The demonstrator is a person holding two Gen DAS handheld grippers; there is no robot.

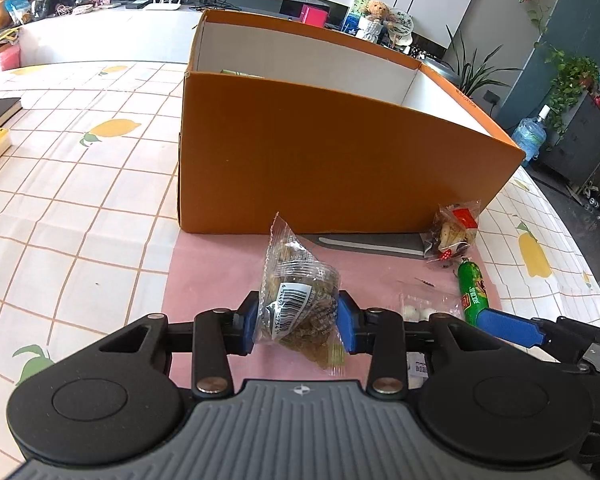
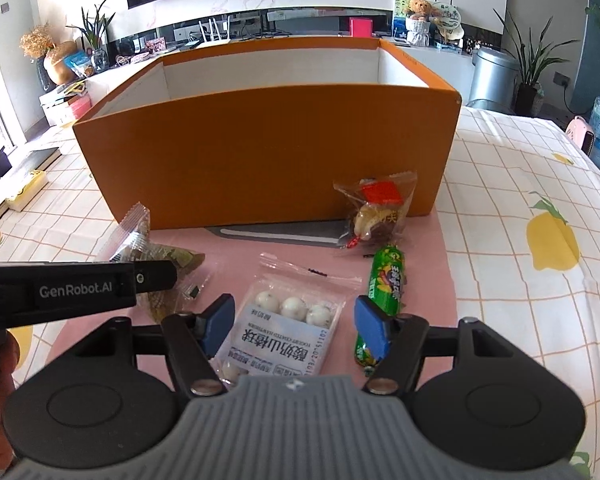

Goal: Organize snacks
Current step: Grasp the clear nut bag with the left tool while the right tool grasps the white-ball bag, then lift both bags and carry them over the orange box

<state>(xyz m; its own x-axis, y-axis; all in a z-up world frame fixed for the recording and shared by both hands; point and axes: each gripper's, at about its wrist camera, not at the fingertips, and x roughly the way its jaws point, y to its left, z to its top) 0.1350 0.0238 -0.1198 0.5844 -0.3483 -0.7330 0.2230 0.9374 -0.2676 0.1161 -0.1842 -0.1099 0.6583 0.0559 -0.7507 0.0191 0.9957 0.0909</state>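
lemon-print cloth covered the table, a pink mat (image 1: 220,264) on it before the orange box (image 1: 320,152). from the left wrist, the left gripper (image 1: 298,314) was closed on a clear bag (image 1: 296,292) of greenish snack, barcode up; it should probably lift clear of the near wall before letting go. from the right wrist, the right gripper (image 2: 296,326) stood wide open, holding nothing, over a pack (image 2: 290,320) of white balls printed in chinese, beside a green sausage (image 2: 384,292); the other tool read "genrobot.ai".
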